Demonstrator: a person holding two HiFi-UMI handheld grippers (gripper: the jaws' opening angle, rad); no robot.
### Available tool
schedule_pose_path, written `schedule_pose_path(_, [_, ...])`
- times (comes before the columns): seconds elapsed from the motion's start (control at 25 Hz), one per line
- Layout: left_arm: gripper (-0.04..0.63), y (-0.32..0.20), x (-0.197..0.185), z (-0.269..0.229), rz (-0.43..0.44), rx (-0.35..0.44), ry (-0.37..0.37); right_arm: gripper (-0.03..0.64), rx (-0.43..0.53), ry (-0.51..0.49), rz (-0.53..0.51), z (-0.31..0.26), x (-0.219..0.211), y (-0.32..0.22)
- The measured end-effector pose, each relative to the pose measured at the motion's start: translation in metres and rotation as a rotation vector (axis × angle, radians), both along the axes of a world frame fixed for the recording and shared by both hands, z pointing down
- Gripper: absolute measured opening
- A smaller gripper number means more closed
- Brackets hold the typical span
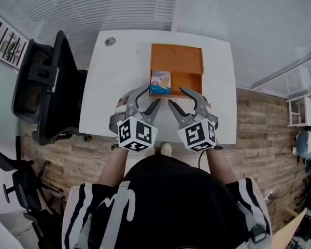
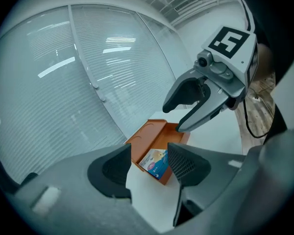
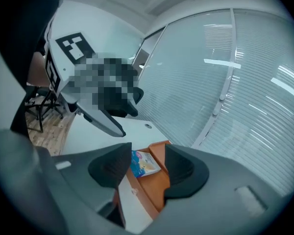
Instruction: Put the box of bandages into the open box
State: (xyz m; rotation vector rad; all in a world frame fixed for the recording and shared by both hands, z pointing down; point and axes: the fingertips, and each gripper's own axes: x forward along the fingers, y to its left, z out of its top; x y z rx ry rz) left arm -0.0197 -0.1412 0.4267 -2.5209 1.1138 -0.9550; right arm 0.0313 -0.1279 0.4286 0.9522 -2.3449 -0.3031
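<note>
An orange open box (image 1: pixel 182 62) stands at the middle of the white table (image 1: pixel 114 87). The box of bandages (image 1: pixel 160 82), light blue with a picture on top, lies inside it at the front left corner. My left gripper (image 1: pixel 146 98) and right gripper (image 1: pixel 178 98) hover side by side just in front of the orange box, both open and empty. In the left gripper view the box of bandages (image 2: pixel 156 163) shows between the jaws, farther off, inside the orange box (image 2: pixel 149 137). In the right gripper view the box of bandages (image 3: pixel 145 163) rests against the orange wall (image 3: pixel 159 182).
A black office chair (image 1: pixel 46 87) stands close to the table's left edge. A round cable grommet (image 1: pixel 110 41) sits at the table's far left corner. Glass walls with blinds rise behind the table. A white shelf (image 1: pixel 301 111) stands at the far right on the wood floor.
</note>
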Motion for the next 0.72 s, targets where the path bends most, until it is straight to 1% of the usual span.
schedule_pose_path(0.12, [0.239,0.001,0.001,-0.019,-0.008,0.023,0.078,0.207,-0.004,-0.093,0.001,-0.021,0.001,0.001])
schedule_pose_path(0.2, [0.239,0.002,0.001,-0.031,-0.005,0.044,0.102,0.207,0.015,-0.140,-0.010,-0.038,0.000,0.001])
schedule_pose_path(0.32, [0.239,0.003,0.000,-0.043,-0.008,0.067,0.138,0.207,0.041,-0.175,-0.001,-0.056,0.004,0.001])
schedule_pose_path(0.52, [0.239,0.003,-0.003,-0.049,-0.024,0.039,0.270,0.207,0.064,-0.222,0.010,-0.070,0.008,0.001])
schedule_pose_path(0.6, [0.239,0.004,-0.005,-0.053,-0.032,0.040,0.297,0.207,0.065,-0.245,0.014,-0.075,0.009,0.002])
schedule_pose_path(0.72, [0.239,0.004,-0.006,-0.062,-0.032,0.057,0.316,0.207,0.070,-0.305,0.026,-0.089,0.011,0.003])
